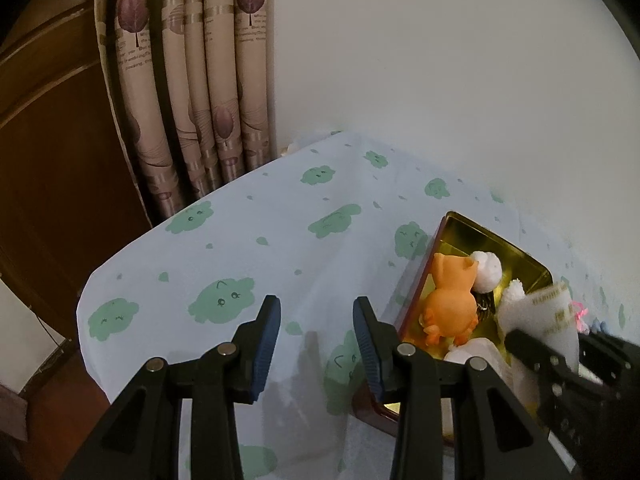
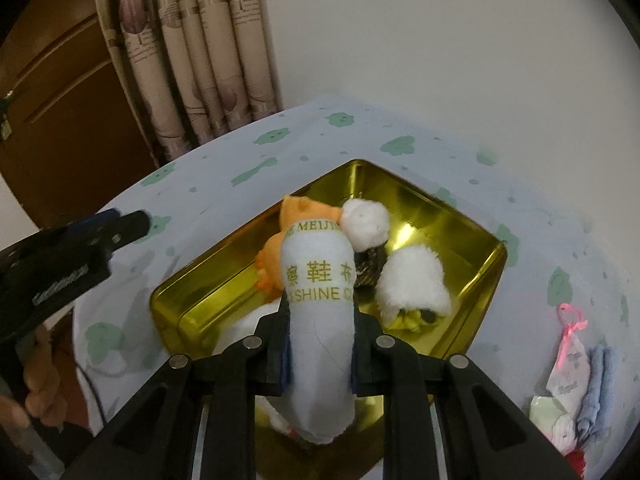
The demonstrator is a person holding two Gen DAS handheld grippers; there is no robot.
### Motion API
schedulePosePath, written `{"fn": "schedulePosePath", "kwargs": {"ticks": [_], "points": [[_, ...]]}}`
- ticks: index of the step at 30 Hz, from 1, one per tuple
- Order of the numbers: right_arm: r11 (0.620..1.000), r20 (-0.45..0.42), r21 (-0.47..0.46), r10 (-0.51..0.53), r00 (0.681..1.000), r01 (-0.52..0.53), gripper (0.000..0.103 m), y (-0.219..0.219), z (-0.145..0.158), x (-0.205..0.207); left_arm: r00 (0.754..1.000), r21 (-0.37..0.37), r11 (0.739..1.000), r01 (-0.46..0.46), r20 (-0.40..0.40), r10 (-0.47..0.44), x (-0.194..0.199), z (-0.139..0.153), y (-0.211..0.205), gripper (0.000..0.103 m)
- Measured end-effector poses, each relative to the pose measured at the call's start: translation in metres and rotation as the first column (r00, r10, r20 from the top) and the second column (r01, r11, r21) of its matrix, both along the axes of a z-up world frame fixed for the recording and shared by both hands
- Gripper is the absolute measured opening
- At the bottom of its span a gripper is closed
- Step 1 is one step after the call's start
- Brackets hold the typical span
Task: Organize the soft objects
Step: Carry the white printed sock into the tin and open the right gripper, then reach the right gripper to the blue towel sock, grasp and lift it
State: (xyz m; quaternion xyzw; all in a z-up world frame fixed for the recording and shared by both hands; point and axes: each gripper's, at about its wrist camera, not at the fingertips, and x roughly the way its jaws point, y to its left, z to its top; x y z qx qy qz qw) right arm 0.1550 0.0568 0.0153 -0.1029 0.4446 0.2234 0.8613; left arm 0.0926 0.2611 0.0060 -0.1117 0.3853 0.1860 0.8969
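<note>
Right gripper (image 2: 320,344) is clamped on a white shoe-shine cloth (image 2: 320,300), holding it over the gold tin (image 2: 480,276) so it can probably drop in beside the orange plush (image 2: 296,210). Left gripper (image 1: 316,336) hangs open and empty over the tablecloth (image 1: 240,240), out of the way.

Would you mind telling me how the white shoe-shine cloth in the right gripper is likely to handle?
The shoe-shine cloth looks soft and squashable: it bulges past the pinching fingers. Probably light, since it stands unsupported. Fabric seems unlikely to slip.
</note>
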Motion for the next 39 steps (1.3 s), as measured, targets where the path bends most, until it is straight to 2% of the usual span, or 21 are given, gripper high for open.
{"fn": "schedulePosePath", "kwargs": {"ticks": [10, 12, 14, 16, 32, 39], "points": [[1.000, -0.006, -0.016, -0.025, 1.000, 0.024, 0.024, 0.002, -0.009, 0.010, 1.000, 0.007, 1.000, 0.008, -0.007, -0.008, 0.001, -0.001, -0.003, 0.038], [1.000, -0.008, -0.010, -0.024, 1.000, 0.024, 0.032, 0.002, -0.009, 0.009, 1.000, 0.007, 1.000, 0.011, -0.010, -0.011, 0.001, -0.002, -0.004, 0.038], [1.000, -0.001, -0.002, -0.024, 1.000, 0.024, 0.053, 0.001, -0.006, 0.008, 1.000, 0.009, 1.000, 0.011, -0.011, -0.010, 0.001, -0.002, -0.005, 0.038], [0.999, 0.021, 0.003, -0.034, 0.999, 0.034, 0.063, -0.001, -0.002, 0.005, 1.000, 0.008, 1.000, 0.013, -0.013, -0.013, 0.002, -0.002, -0.005, 0.038], [0.997, 0.063, 0.038, -0.071, 0.995, 0.069, 0.064, -0.025, 0.027, -0.013, 1.000, 0.020, 0.999, 0.025, -0.018, -0.025, 0.003, -0.003, -0.012, 0.038], [0.989, 0.092, 0.042, -0.142, 0.986, 0.139, 0.064, -0.069, 0.040, -0.027, 0.999, 0.031, 0.999, 0.027, -0.024, -0.026, 0.003, -0.003, -0.016, 0.038]]}}
